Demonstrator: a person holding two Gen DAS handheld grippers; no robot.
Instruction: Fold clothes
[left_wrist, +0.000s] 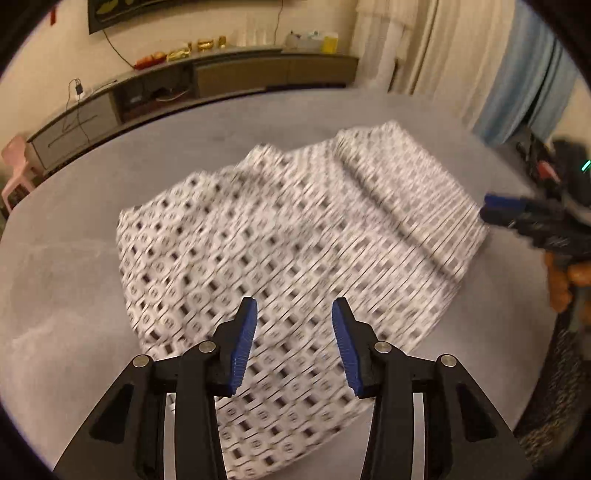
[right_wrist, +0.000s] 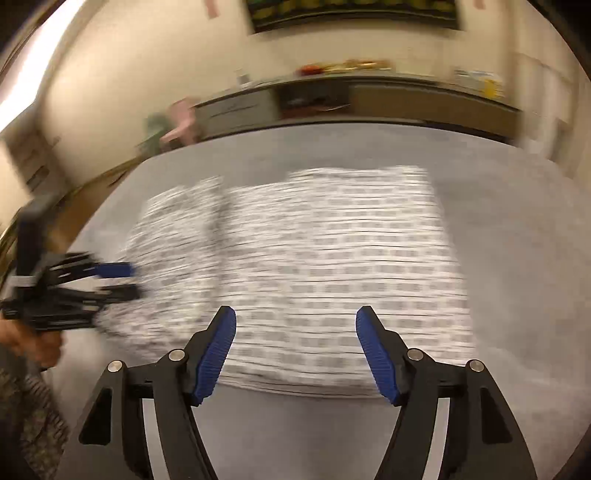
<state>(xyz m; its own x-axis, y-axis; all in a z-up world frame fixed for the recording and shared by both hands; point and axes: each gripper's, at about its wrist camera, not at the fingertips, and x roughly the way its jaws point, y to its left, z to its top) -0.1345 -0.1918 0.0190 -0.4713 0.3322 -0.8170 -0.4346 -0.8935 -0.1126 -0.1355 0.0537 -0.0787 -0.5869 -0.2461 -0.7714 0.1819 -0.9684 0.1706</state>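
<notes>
A white garment (left_wrist: 280, 251) with a dark square print lies folded in a rough rectangle on the grey surface (left_wrist: 66, 280). My left gripper (left_wrist: 293, 308) hovers over its near edge, jaws apart, with nothing between the blue pads. In the right wrist view the same garment (right_wrist: 314, 258) lies ahead, blurred by motion. My right gripper (right_wrist: 295, 317) stands open above its near edge, nothing pinched. The right gripper (left_wrist: 491, 208) also shows at the garment's right edge in the left wrist view. The left gripper (right_wrist: 122, 280) shows at the garment's left edge in the right wrist view.
A long low cabinet (left_wrist: 192, 81) runs along the far wall, with small items on top. A pink chair (left_wrist: 16, 166) stands at the left. Curtains (left_wrist: 461, 55) hang at the right. A person's hand (right_wrist: 33, 339) holds the left gripper.
</notes>
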